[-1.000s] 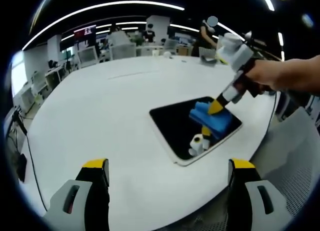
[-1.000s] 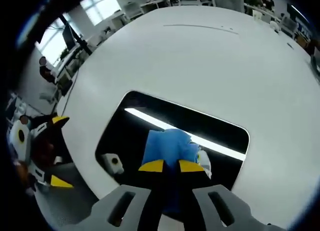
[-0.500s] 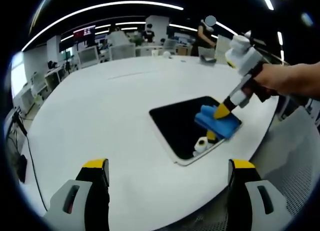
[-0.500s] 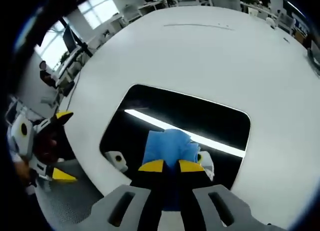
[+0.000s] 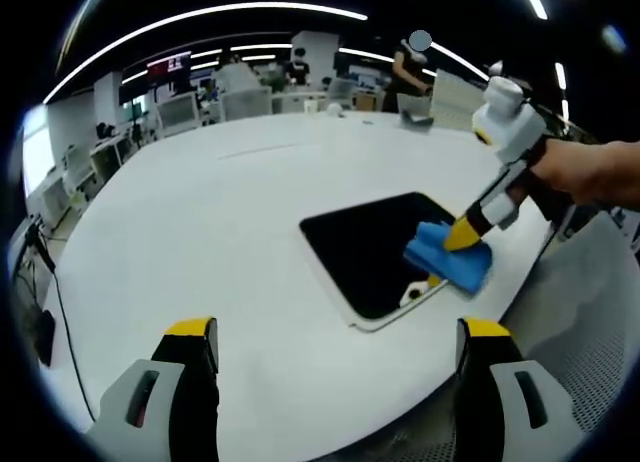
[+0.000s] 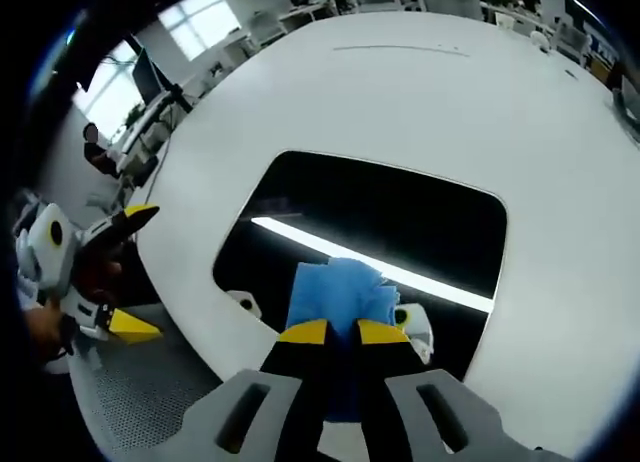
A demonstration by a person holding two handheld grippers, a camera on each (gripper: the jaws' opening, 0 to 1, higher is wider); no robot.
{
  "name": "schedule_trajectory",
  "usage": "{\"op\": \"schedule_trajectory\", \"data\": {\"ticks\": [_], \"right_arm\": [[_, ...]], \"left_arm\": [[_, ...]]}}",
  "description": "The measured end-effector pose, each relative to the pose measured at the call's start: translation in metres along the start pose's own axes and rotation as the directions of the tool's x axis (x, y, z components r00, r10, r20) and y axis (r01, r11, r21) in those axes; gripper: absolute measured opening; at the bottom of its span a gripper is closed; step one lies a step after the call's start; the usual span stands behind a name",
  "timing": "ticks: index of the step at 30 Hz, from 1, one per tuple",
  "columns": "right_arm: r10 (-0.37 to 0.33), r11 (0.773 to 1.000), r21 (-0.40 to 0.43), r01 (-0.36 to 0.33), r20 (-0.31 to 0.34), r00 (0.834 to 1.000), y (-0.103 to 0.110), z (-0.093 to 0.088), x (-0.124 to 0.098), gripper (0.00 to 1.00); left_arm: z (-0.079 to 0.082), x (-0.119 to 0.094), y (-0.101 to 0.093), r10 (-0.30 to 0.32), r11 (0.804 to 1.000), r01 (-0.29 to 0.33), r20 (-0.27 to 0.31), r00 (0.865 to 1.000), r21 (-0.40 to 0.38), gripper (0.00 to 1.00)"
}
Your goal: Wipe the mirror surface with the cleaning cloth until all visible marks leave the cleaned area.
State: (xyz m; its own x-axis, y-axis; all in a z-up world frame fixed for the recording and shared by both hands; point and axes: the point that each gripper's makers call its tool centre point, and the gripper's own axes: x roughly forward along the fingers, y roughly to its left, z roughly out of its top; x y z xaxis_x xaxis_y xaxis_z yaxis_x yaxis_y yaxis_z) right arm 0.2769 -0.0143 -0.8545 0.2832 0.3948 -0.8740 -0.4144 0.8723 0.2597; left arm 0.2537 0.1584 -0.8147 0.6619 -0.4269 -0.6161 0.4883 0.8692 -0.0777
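A dark rectangular mirror (image 5: pixel 372 252) (image 6: pixel 380 217) lies flat on the white round table (image 5: pixel 230 212). My right gripper (image 6: pixel 342 332) is shut on a blue cleaning cloth (image 6: pixel 338 294) and presses it on the mirror's near edge. In the left gripper view that cloth (image 5: pixel 447 257) sits at the mirror's right corner under the right gripper (image 5: pixel 462 237), held by a person's hand. My left gripper (image 5: pixel 335 332) hangs open over the table's near edge, well apart from the mirror. In the right gripper view the left gripper (image 6: pixel 125 272) shows at the left, past the table edge.
The table edge (image 5: pixel 480 332) runs close behind the mirror's right corner, with grey floor (image 5: pixel 590 312) beyond. Desks, chairs and people stand at the far side of the room (image 5: pixel 280 82). A ceiling light reflects as a bright strip in the mirror (image 6: pixel 330 247).
The right gripper has dragged the cloth across the mirror toward its corner near the table edge. The left gripper has stayed still.
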Motion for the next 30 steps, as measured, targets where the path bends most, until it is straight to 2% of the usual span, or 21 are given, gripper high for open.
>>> {"op": "schedule_trajectory", "data": {"ticks": [14, 30], "right_arm": [[0.015, 1.000, -0.008, -0.015, -0.008, 1.000, 0.007, -0.011, -0.003, 0.04], [0.026, 1.000, -0.001, -0.026, -0.005, 1.000, 0.007, -0.012, -0.003, 0.04]], "left_arm": [[0.000, 0.000, 0.000, -0.001, 1.000, 0.001, -0.002, 1.000, -0.001, 0.99], [-0.001, 0.001, -0.001, -0.003, 1.000, 0.003, -0.007, 1.000, 0.003, 0.99]]}}
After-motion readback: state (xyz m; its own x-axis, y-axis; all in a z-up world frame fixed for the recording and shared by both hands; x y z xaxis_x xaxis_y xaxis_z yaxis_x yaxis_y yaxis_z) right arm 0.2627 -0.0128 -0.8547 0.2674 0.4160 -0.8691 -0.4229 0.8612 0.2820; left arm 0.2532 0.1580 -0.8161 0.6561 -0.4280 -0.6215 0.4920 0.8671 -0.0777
